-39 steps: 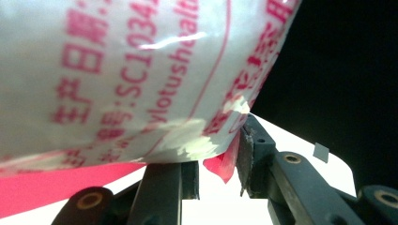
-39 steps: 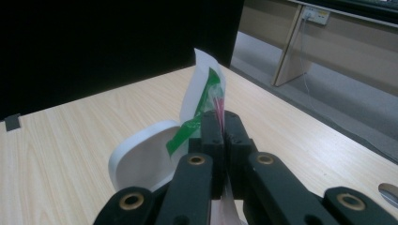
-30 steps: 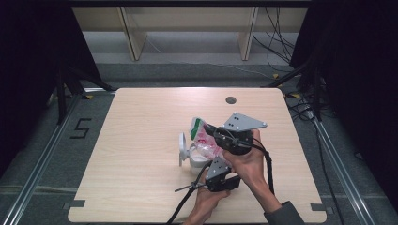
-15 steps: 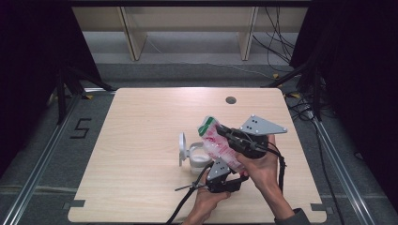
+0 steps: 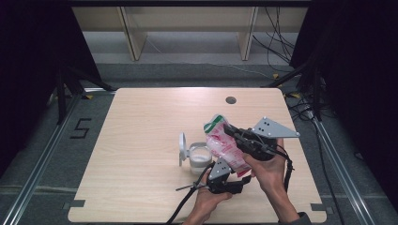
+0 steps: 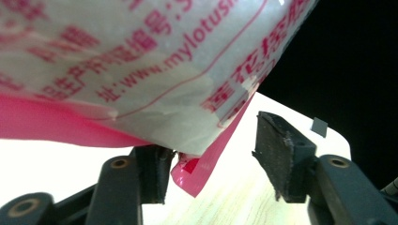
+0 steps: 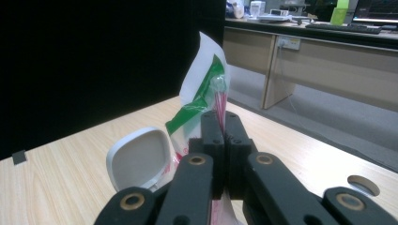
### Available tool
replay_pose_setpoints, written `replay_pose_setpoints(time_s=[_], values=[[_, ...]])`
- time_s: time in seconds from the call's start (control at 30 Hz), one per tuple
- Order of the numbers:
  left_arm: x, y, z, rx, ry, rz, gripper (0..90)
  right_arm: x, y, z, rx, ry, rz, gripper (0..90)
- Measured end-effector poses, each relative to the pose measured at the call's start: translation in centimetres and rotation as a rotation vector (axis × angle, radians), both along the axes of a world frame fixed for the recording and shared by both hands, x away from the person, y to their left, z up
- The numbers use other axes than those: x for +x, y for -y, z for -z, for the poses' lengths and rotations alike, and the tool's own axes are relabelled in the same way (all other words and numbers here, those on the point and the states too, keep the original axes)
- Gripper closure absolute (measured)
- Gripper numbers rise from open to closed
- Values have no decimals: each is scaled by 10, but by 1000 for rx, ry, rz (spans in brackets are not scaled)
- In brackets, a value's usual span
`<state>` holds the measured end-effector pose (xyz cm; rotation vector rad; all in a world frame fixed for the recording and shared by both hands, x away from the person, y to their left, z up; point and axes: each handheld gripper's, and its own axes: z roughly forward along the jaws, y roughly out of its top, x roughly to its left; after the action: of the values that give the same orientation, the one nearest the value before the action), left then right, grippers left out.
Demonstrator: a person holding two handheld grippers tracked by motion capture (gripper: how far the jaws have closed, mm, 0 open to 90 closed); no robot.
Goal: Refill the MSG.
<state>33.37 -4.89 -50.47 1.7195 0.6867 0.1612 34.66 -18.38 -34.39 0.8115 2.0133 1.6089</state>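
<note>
A pink-and-white printed plastic bag with a green top strip hangs tilted over the table's right half. My right gripper is shut on the bag's upper part; in the right gripper view the bag rises out of the closed jaws of this gripper. My left gripper sits under the bag's lower end. Its jaws have just been opening, and the bag's pink corner hangs between them beside the left pad, unclamped. A white tub with its lid up stands left of the bag.
A round cable hole lies near the table's far edge. The near edge is close under both hands. Wooden furniture legs and cables are on the floor beyond the table, and a floor mark "5" lies to the left.
My right gripper has carried the bag to the right, away from the tub. The left gripper stayed where it was.
</note>
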Motion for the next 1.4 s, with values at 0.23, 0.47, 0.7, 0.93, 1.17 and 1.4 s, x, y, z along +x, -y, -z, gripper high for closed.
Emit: replay_pose_setpoints(time_s=[0.23, 0.47, 0.7, 0.93, 1.17, 1.4], values=[[-1, -5, 0, 10, -36, 3, 380, -2, 7, 4, 42, 10, 20, 900], [-9, -18, -2, 51, -30, -21, 336, -6, 15, 10, 72, 19, 27, 900], [-16, -23, 2, 95, -37, -1, 311, -8, 19, 18, 89, 1, 31, 900], [-21, -32, 0, 82, -34, -4, 311, -4, 26, 26, 92, 16, 66, 900], [-30, -41, -5, 77, -15, -2, 313, -3, 32, 40, 93, -54, 83, 900], [-37, -55, -6, 81, -4, -9, 308, 2, 43, 51, 70, -66, 100, 900]])
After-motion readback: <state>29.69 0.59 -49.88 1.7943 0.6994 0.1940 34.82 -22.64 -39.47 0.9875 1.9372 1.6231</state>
